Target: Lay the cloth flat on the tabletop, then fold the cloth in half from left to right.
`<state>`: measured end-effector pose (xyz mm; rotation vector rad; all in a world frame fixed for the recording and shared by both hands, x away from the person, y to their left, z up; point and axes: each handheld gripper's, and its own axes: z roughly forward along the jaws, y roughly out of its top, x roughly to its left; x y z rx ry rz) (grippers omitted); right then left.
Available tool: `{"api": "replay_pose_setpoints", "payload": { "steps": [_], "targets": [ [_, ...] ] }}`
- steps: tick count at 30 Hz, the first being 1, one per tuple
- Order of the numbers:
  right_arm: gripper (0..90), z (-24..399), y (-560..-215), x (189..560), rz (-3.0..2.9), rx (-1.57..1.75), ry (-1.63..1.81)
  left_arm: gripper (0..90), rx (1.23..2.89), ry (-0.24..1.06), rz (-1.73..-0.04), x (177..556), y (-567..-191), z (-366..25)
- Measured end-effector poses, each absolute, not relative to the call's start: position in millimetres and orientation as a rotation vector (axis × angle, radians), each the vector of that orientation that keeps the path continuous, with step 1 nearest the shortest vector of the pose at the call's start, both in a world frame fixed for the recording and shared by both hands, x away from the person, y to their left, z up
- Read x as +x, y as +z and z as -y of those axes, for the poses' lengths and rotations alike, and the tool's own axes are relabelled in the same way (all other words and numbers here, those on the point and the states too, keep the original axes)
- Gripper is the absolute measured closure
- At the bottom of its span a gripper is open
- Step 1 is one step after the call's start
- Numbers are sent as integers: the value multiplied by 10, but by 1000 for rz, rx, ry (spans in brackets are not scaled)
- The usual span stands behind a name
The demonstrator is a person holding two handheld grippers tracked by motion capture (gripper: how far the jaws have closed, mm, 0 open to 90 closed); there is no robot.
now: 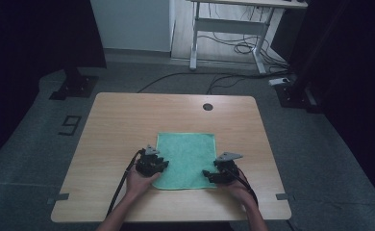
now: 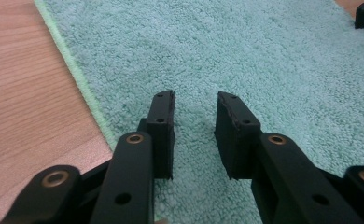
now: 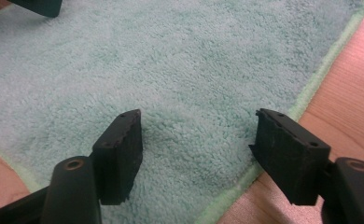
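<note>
The left hand-held gripper (image 2: 195,105) and right hand-held gripper (image 3: 199,122) hover with jaws apart, gripping nothing, over the near corners of the green towel (image 1: 185,158) lying flat on the tabletop (image 1: 123,120). It looks light, soft and limp; pinch the hemmed corners.

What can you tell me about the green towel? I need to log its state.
The towel is a mint-green terry cloth with a looped pile and a brighter green hem. It lies flat in one rectangular piece on the wooden table, near the person's edge. The left tool stands open over its left edge and the right tool open over its right edge, with the pads not pinching it.
</note>
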<state>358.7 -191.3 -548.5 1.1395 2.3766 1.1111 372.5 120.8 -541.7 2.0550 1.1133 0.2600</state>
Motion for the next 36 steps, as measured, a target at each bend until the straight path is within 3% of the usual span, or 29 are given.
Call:
{"api": "replay_pose_setpoints", "payload": {
  "steps": [15, 36],
  "targets": [
    [278, 1802, -5313, 3361, -2275, 1080, 1301, 422, 2018, 332, -1019, 3706, -5099, -1394],
    [286, 1435, -5196, 3145, -2266, 1018, 1386, 358, 1991, 340, -1013, 3948, -4927, -1560]
  ]
}}
